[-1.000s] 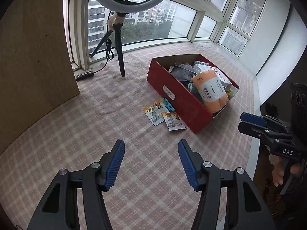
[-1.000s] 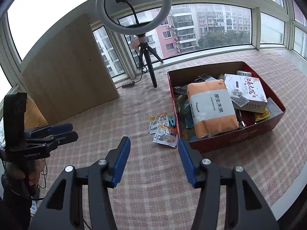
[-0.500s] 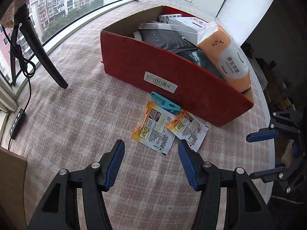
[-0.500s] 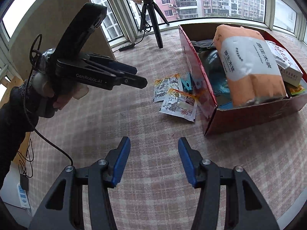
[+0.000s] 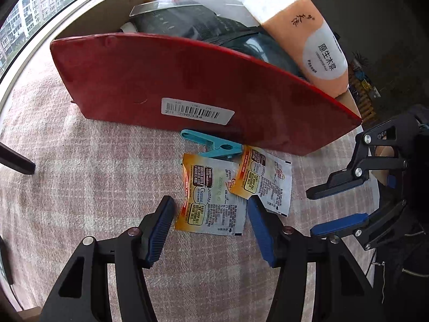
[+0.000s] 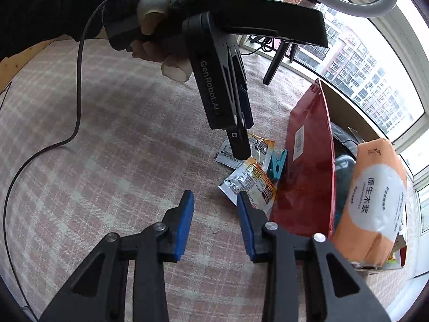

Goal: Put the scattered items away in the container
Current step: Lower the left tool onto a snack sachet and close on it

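Lying between the spread left gripper (image 5: 210, 214) fingers: a sachet (image 5: 211, 201).

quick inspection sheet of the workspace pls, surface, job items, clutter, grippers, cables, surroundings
surface: pink checked cloth, flat.
job's things: red box, open and crowded, with an orange tissue pack standing above its rim. Outside, against its wall: two sachets, the larger sachet partly under the smaller sachet, and a teal clip touching both.
clutter: nothing seen beyond those three.
grippers: left gripper open, low, its fingers either side of the larger sachet's near edge. Right gripper open, one finger next to the smaller sachet; holding nothing.
cables: black cable hanging from the left handle and trailing over the cloth.
surroundings: tripod leg, ring light, windows onto apartment blocks.
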A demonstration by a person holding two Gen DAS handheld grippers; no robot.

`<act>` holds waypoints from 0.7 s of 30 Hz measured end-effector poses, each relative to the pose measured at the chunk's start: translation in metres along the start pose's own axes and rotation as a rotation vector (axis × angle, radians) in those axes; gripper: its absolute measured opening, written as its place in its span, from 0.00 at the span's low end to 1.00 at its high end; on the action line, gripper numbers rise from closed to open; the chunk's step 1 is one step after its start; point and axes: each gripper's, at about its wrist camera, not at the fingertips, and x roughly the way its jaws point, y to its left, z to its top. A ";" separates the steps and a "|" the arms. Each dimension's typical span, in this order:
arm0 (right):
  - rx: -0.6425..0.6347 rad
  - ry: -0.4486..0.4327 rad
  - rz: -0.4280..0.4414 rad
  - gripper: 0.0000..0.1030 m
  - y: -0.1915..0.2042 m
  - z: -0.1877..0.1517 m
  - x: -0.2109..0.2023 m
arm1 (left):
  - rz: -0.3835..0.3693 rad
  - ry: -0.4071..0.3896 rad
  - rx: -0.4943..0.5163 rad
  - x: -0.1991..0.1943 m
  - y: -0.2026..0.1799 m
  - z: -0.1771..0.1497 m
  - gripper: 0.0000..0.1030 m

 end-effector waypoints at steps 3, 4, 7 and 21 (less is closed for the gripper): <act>-0.006 0.008 -0.019 0.31 -0.005 0.002 0.009 | -0.028 0.005 -0.004 -0.002 0.002 0.001 0.51; -0.007 0.005 -0.022 0.29 -0.007 0.003 0.011 | -0.026 0.009 0.001 -0.003 0.002 -0.001 0.44; -0.016 0.002 -0.039 0.29 -0.007 0.006 0.013 | -0.019 0.012 -0.005 -0.008 0.004 -0.005 0.28; 0.149 -0.007 0.000 0.06 -0.028 0.019 0.015 | 0.017 -0.012 -0.030 -0.034 -0.004 -0.042 0.09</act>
